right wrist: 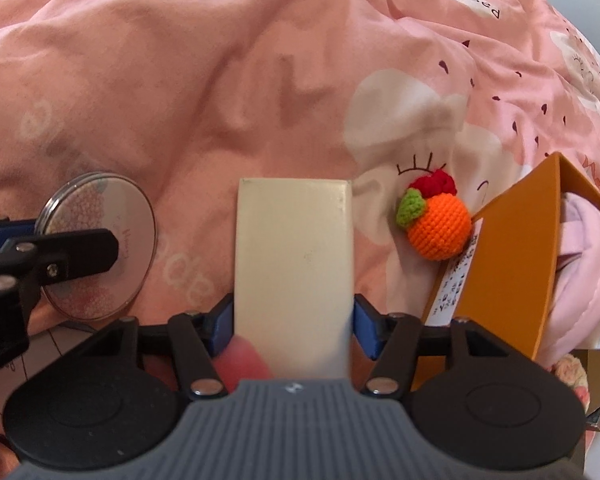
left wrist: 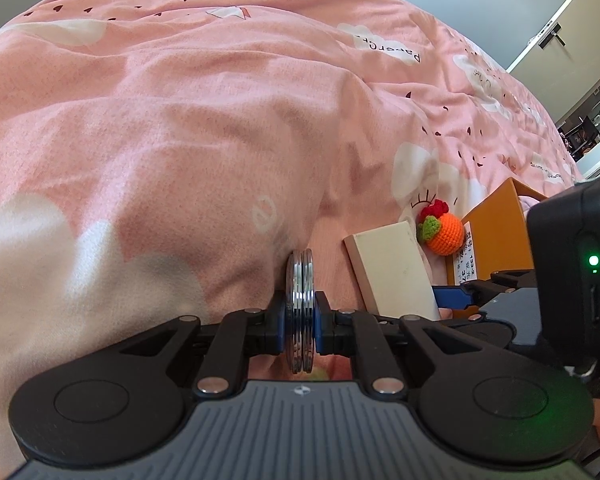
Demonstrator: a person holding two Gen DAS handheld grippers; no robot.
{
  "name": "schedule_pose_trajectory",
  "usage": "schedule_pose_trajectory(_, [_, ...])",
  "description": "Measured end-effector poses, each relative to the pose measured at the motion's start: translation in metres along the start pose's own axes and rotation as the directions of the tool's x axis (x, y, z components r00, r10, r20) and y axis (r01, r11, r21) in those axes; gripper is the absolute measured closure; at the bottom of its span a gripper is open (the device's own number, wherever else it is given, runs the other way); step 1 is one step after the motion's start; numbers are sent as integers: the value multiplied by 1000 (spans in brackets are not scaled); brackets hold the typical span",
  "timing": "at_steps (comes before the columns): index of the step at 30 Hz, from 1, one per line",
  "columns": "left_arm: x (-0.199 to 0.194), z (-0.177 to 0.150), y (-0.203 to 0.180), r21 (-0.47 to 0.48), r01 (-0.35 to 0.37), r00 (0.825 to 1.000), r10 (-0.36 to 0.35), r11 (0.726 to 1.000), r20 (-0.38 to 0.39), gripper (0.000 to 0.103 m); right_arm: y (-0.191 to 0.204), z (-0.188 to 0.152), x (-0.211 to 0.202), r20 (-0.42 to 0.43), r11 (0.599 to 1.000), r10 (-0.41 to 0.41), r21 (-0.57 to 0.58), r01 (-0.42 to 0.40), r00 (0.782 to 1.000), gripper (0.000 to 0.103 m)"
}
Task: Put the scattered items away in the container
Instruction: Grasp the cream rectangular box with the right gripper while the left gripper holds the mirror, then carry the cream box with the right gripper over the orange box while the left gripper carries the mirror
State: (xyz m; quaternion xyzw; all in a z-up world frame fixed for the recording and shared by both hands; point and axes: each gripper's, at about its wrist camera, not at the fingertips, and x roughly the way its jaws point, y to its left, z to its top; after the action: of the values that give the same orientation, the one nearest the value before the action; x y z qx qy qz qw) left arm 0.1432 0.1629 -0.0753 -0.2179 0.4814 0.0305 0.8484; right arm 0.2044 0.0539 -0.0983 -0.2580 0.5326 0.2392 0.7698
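Left gripper (left wrist: 300, 322) pinches the round mirror (left wrist: 300, 312) edge-on; glass, fragile. Right gripper (right wrist: 294, 326) straddles the cream box (right wrist: 294, 256) on the bedspread (right wrist: 180, 80), pads barely clear; rigid, smooth, take its long sides

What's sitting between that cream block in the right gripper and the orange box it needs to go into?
A crocheted orange ball lies on the pink bedding, between the cream block and the orange box, right against the box's labelled side. Nothing else visible blocks the way, so lifting the block over it should work.
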Motion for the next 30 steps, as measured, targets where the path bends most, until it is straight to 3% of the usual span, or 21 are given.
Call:
schedule_pose_trajectory(13, [-10, -1, -3, -1, 20, 999, -19, 1000, 41, 88, -8, -12, -56, 197, 999, 34, -15, -31, 980, 41])
schedule_pose_trajectory(23, [-51, 6, -29, 50, 65, 986, -71, 997, 149, 89, -33, -17, -112, 359, 994, 85, 35, -105, 930, 41])
schedule_pose_trajectory(30, [-80, 17, -71, 139, 172, 964, -195, 975, 178, 88, -69, -35, -166, 438, 989, 83, 75, -128, 895, 41])
